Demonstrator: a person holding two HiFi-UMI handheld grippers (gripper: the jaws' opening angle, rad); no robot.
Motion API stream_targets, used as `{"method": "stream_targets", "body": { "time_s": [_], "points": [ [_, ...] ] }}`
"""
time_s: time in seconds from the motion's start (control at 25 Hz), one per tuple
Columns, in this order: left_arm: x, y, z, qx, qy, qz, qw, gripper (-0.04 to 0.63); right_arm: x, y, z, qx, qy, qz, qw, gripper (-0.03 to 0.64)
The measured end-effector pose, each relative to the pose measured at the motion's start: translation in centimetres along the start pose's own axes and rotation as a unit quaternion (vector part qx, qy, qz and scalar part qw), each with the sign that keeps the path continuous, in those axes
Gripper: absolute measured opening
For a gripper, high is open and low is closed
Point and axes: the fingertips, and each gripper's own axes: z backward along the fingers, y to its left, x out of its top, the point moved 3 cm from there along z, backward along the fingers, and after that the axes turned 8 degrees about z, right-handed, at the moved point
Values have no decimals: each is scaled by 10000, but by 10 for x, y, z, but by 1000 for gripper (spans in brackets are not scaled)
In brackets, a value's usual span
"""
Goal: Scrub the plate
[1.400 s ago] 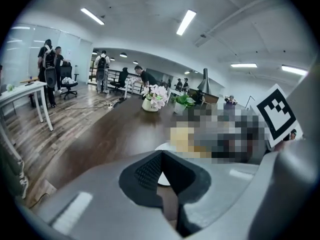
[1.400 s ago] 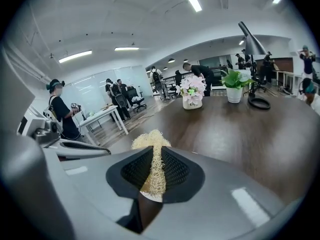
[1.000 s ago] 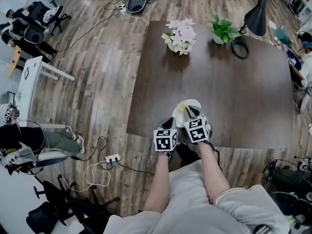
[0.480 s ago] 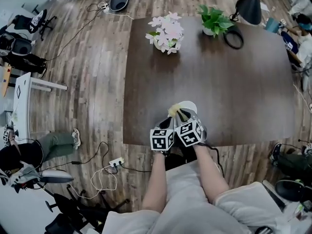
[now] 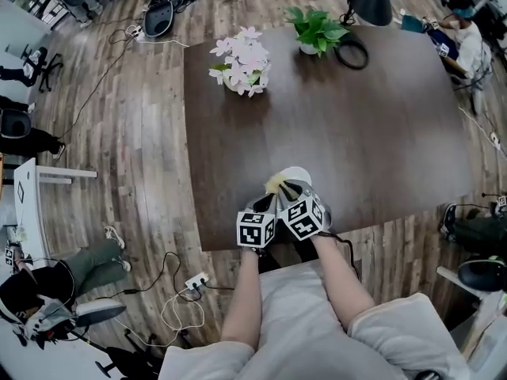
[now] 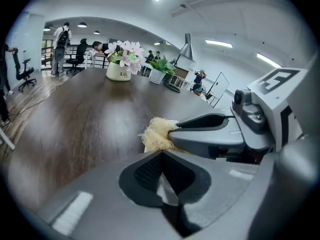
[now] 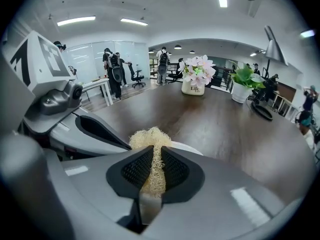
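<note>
My right gripper (image 7: 152, 155) pinches the scrubber (image 7: 149, 136) onto the plate (image 7: 187, 146) while my left gripper (image 6: 161, 156) clamps its rim, steadying it.

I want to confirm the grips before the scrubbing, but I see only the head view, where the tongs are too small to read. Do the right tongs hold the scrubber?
Observer: Yes. The right gripper view shows the right gripper with its tongs shut on the yellow scrubber.
Operator: And the left tongs?
Observer: The left gripper view shows the left gripper with its tongs together at the rim of the plate; they seem to pinch it.
</note>
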Motion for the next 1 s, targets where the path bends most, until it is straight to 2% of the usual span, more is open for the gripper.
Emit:
{"method": "stream_targets", "body": {
  "time_s": [0.4,0.68,1.0],
  "points": [
    [7,0,-4,-350,183,-140,9991,0,6,-6,-3,-220,225,-328,9990,72],
    [1,-8,-7,-451,487,-569,9962,0,13,-14,-6,-412,257,-415,9980,74],
    [-1,-10,-8,-560,513,-608,9953,0,16,-22,-8,-479,226,-405,9978,75]
  ]
}}
